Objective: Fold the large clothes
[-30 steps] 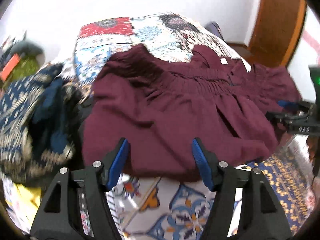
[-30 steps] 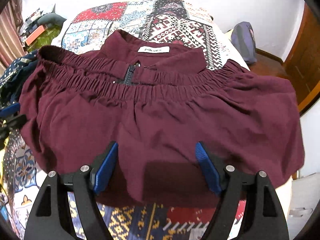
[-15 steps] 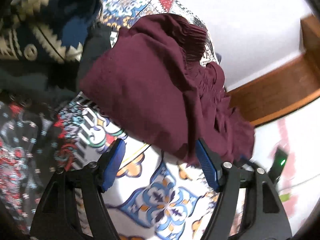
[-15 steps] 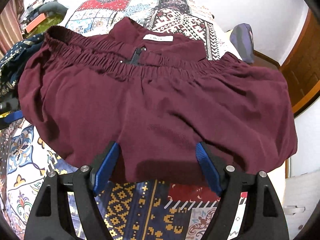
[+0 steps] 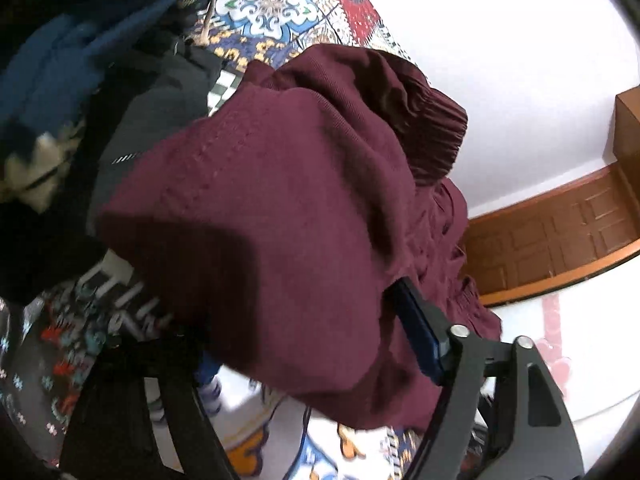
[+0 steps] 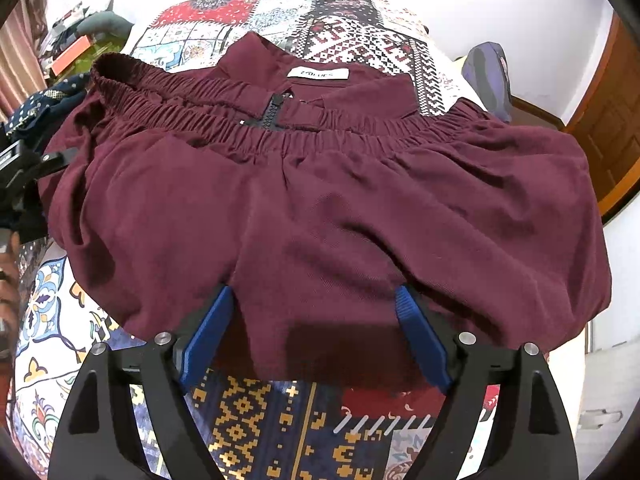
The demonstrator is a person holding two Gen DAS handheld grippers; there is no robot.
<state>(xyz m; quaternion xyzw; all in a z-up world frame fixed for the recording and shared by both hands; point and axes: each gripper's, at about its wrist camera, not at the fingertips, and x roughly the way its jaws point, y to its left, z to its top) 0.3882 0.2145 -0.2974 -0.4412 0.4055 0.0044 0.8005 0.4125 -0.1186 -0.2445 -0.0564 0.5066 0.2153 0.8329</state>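
Watching the maroon garment (image 6: 320, 200) spread across the patterned bedspread (image 6: 260, 420), filling the middle of the right view. My right gripper (image 6: 312, 332) has its jaws spread, just been widening, near hem between them but not pinched. My left gripper (image 5: 304, 344) is also spread and widening, cloth edge draped between its jaws at lower centre. If I close now on several layers, the fold could bunch.
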